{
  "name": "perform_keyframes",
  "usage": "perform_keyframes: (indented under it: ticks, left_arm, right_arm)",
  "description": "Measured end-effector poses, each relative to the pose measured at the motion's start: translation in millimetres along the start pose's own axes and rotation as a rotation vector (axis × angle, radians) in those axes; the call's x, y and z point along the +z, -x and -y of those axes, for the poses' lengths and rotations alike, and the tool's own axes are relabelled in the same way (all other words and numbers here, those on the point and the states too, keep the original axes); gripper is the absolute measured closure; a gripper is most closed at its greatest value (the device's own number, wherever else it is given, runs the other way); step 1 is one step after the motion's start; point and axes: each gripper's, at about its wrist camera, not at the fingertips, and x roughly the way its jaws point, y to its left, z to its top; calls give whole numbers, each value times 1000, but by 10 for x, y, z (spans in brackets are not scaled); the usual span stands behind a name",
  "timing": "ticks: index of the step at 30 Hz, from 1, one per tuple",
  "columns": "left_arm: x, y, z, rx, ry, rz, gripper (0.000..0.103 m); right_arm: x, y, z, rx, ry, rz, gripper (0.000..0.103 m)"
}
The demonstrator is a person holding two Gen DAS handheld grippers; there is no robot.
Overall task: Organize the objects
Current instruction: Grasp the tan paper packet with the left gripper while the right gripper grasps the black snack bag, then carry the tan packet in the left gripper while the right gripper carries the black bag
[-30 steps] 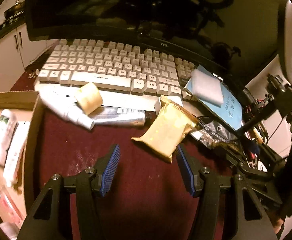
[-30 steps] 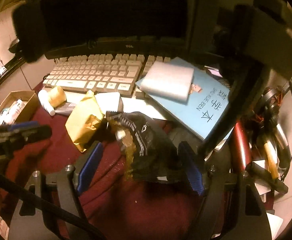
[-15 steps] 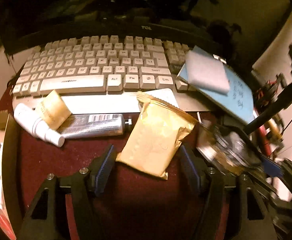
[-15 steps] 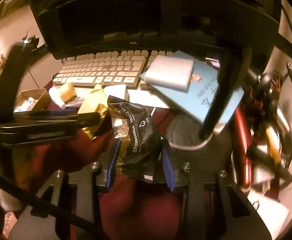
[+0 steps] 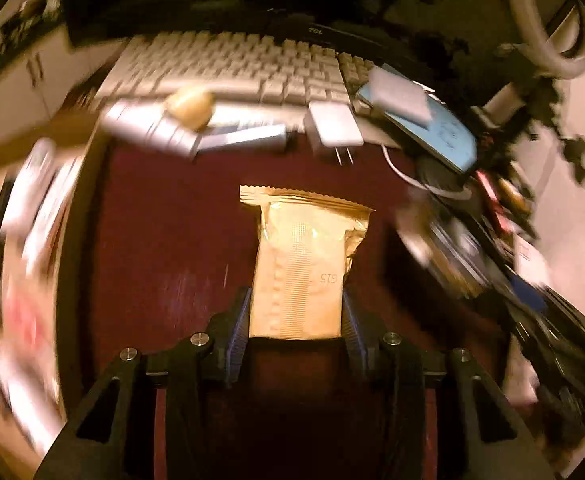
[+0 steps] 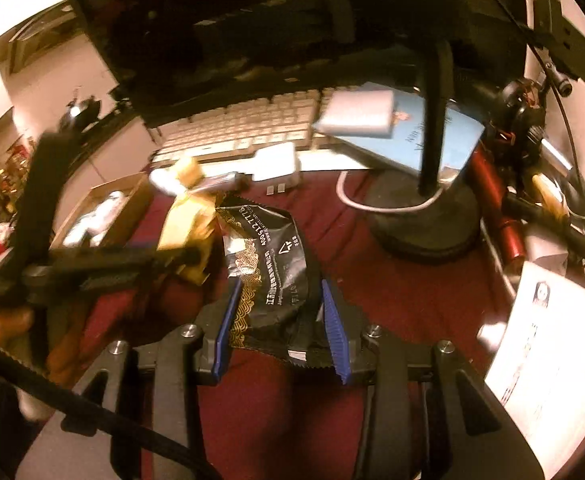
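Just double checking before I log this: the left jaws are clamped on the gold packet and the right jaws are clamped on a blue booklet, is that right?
Not quite. The left gripper does hold the gold packet, but the right gripper is clamped on a black packet, as the right wrist view shows. The blue booklet lies untouched by the keyboard.

You are looking at two grippers, the left gripper and the right gripper. You have two snack packets: one gold packet and one black packet. On the one red cloth you can count one keyboard, one white plug adapter, one blue booklet, one cardboard box and one black lamp base. Tubes beside the keyboard are too blurred to count.
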Motion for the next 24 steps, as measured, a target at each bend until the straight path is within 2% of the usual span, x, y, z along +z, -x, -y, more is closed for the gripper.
perform_keyframes:
  ticks: [1,3,8,9,10,12,13,17,22,24]
  left_arm:
    - [-105,57,-47,-6,17,-7,65]
    - [-284,102,-118,30,35,-21,65]
    - [-427,151,-186,49,25,-12,65]
    - [-426,157,-186,42,26,-8,65]
    - [-419,154,-188,34,25,-8,65]
    - [-423,155,-193,27,18,-3,65]
    - [-423,150,-208,26,17,1,65]
    - [-447,173,-287,5,30,6,65]
    - [-456,190,-396,-20,54,24,65]
    - [-465,193,-415,-29,56,30,65]
  right_arm:
    - [-24,3,-55,9,7,-1,65]
    - [-67,-56,-135,20,19,-14,65]
    - [-183,-181,-291,35,26,-61,61]
    - [-196,-166,-314,34,32,-59,55]
    - [-191,-137,-339,34,40,-52,42]
    - [-162,-76,-359,28,44,-26,27]
    - [-142,-54,-360,22,36,-16,23]
    - [-74,-164,-358,28,12,-48,23]
    - [-169,-386,-431,31,33,-117,23]
    - [-205,-444,-456,7,40,-127,25]
